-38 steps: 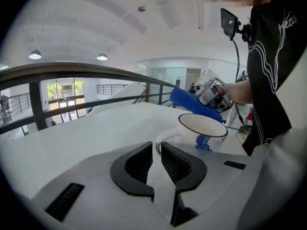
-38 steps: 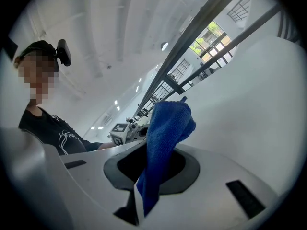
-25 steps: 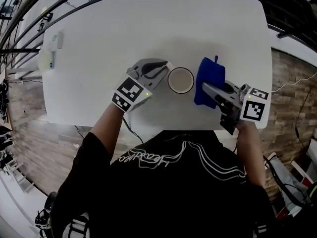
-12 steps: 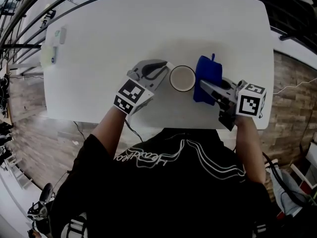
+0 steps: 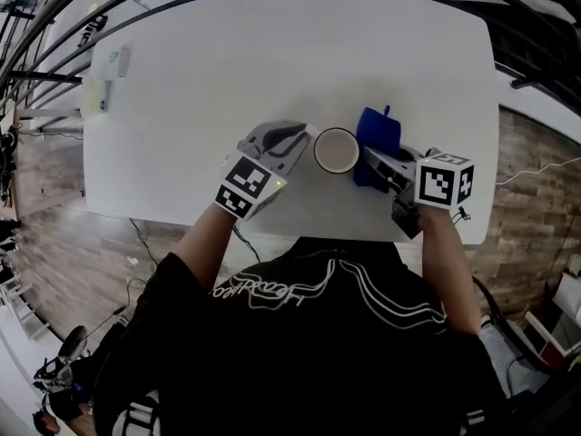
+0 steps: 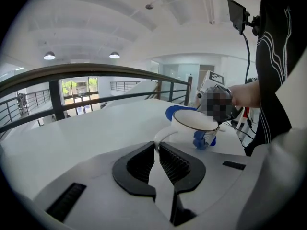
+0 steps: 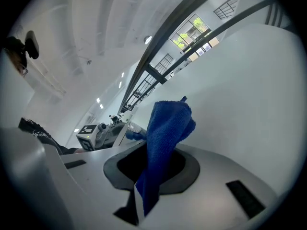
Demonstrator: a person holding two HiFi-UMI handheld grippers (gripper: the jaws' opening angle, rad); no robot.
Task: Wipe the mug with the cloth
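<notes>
Since a second ago my right gripper (image 5: 370, 159) has brought the blue cloth (image 5: 379, 134) in toward the mug (image 5: 336, 150), and the cloth now sits just beside the mug's right side. Right jaws are clamped on the cloth, which sticks up past them. Left gripper (image 5: 305, 137) is closed on the mug's handle (image 6: 160, 137), with the mug upright on the white table (image 5: 272, 53), nearer its front edge.

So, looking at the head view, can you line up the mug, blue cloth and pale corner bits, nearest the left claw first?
1. mug: its handle is in the left claw.
2. blue cloth: just past the mug, on the right.
3. pale corner bits: far off, up on the left.
</notes>
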